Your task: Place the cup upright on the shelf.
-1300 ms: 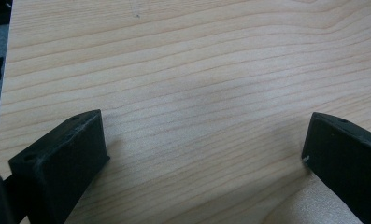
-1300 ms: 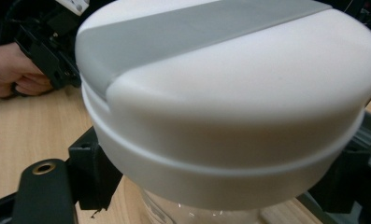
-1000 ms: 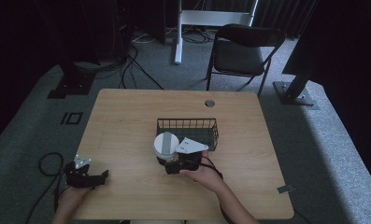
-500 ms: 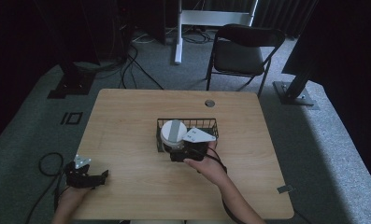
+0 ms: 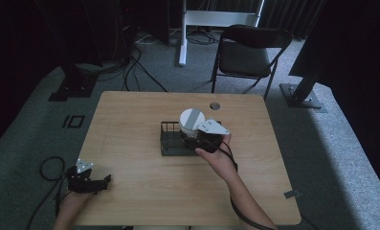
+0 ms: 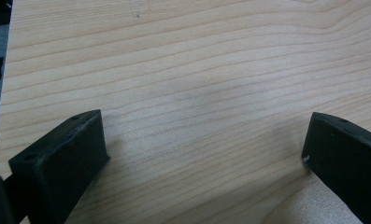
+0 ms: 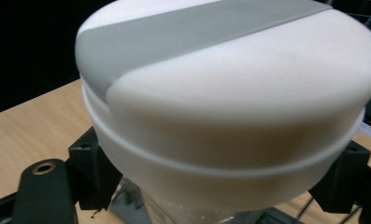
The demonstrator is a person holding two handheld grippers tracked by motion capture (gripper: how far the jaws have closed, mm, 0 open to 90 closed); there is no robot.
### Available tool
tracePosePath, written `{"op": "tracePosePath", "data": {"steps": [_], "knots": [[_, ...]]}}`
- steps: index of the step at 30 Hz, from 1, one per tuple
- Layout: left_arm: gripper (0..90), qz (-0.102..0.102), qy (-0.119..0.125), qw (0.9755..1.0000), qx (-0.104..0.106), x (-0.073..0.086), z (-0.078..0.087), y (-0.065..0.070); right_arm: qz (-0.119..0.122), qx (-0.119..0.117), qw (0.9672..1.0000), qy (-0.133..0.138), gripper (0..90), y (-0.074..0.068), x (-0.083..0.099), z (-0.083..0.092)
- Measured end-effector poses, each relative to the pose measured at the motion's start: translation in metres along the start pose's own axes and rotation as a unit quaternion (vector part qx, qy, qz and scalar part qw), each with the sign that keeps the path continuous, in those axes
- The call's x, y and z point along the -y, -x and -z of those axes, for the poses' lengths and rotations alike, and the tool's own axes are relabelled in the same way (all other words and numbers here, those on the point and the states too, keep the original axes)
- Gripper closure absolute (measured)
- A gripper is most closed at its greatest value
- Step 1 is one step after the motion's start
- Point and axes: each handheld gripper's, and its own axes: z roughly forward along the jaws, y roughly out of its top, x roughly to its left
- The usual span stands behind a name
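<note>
Holding a white-lidded jar (image 5: 191, 120) above the black wire basket (image 5: 171, 143) near the middle of the tabletop (image 5: 130, 115), right tool (image 5: 193, 139) pinching the clear body just under the lid, jaws pressed in from both sides as seen in the right gripper view (image 7: 220, 196). Lid white with a grey stripe across the top (image 7: 230, 70). Jar raised over the right end of the basket, not resting inside; whether its base already dips below the rim cannot be told. Judged roughly halfway: pick-up done, carry to the basket done or nearly so; lowering into the basket and letting go left to do. Left tool (image 5: 94, 183) idle at the near left edge of the tabletop, jaws spread wide over bare wood (image 6: 197, 93), gripping nothing.
</note>
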Motion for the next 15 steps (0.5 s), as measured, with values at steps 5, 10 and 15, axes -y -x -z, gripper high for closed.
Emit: {"op": "tracePosePath", "data": {"steps": [5, 10, 15], "knots": [[0.1, 0.001, 0.000, 1.0000, 0.000, 0.000, 0.000, 0.000, -0.008, 0.044, 0.9990, -0.002, 18.2, 0.011, -0.001, -0.004], [0.1, 0.000, 0.000, 1.0000, 0.000, 0.000, 0.000, 0.000, -0.011, 0.081, 0.9965, -0.018, 18.2, 0.020, 0.003, -0.010], [0.1, 0.001, 0.000, 1.0000, 0.000, 0.000, 0.000, 0.000, -0.014, 0.109, 0.9932, -0.038, 18.2, 0.028, 0.011, -0.017]]}}
